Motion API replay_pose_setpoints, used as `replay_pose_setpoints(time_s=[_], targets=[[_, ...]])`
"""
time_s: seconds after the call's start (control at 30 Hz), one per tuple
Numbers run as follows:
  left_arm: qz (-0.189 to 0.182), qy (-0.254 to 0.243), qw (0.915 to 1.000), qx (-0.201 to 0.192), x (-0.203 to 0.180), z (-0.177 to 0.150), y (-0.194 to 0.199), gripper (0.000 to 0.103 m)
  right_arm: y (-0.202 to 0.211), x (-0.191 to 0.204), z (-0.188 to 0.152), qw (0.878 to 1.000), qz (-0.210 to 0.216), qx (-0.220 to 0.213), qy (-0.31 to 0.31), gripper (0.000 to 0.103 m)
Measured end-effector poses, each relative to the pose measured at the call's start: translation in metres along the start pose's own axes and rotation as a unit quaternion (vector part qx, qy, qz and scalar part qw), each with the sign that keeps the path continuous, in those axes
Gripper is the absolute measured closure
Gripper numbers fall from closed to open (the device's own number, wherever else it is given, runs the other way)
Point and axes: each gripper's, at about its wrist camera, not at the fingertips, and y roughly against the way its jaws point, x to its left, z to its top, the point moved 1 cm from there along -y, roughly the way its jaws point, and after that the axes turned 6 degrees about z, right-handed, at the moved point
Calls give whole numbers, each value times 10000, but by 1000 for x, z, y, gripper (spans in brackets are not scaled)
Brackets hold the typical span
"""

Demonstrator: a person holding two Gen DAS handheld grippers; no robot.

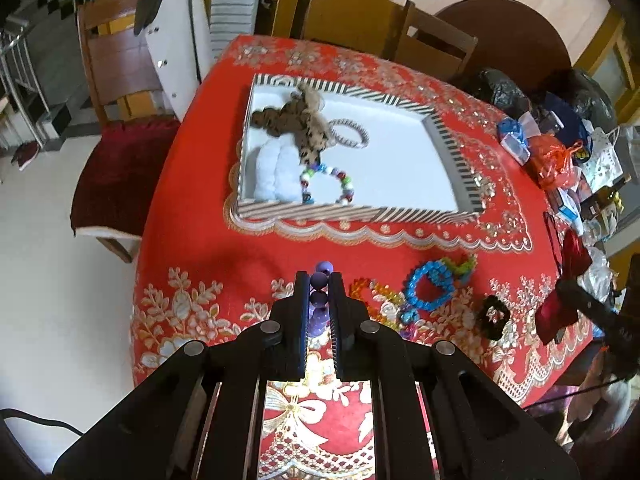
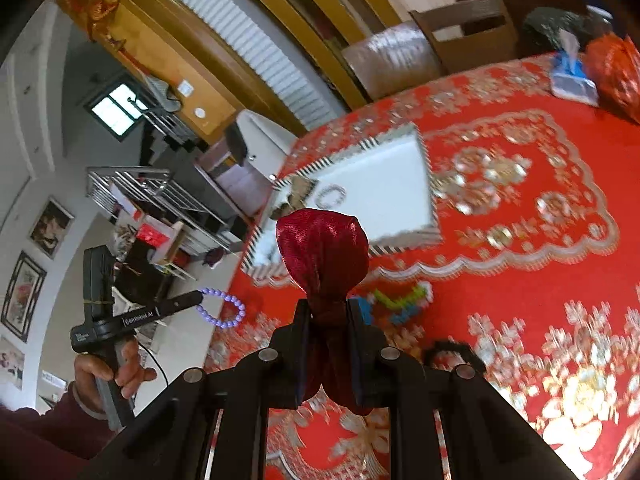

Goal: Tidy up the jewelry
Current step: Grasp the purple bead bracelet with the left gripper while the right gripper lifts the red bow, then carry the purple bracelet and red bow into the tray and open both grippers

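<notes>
My left gripper (image 1: 320,280) is shut on a purple bead bracelet (image 1: 319,280), held above the red tablecloth; the right wrist view shows it too (image 2: 200,300), with the bracelet (image 2: 224,308) hanging as a loop from its tip. My right gripper (image 2: 328,308) is shut on a dark red satin hair bow (image 2: 322,248), also visible in the left wrist view (image 1: 560,304). A striped-rim white tray (image 1: 360,214) holds a leopard scrunchie (image 1: 296,120), a white scrunchie (image 1: 276,172), a striped hair tie (image 1: 350,133) and a multicolour bead bracelet (image 1: 326,184).
On the cloth near the front lie a blue bead bracelet (image 1: 430,288), an orange bead piece (image 1: 366,290) and a black scrunchie (image 1: 496,316). Bags and clutter (image 1: 560,152) fill the table's right side. A chair (image 1: 120,120) stands at the left.
</notes>
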Motion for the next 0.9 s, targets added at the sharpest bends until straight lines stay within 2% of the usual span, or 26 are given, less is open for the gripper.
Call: replay_pose_setpoints(time_s=[0.33, 0.57, 0.77, 0.8, 0.9], targets=[[5, -137, 9995, -299, -27, 36, 4, 95, -42, -4, 51, 9998, -14, 72, 159, 87], [-104, -276, 9990, -326, -64, 72, -18, 95, -86, -26, 93, 9993, -180, 301, 157, 87], [-497, -61, 9987, 30, -92, 101, -72, 95, -138, -49, 127, 9971, -295, 674, 181, 87], [-505, -23, 9986, 148, -94, 103, -87, 95, -147, -53, 132, 9966, -305, 743, 188, 87], [-221, 146, 9985, 471, -88, 104, -123, 95, -180, -65, 147, 9941, -345, 1000, 222, 87]])
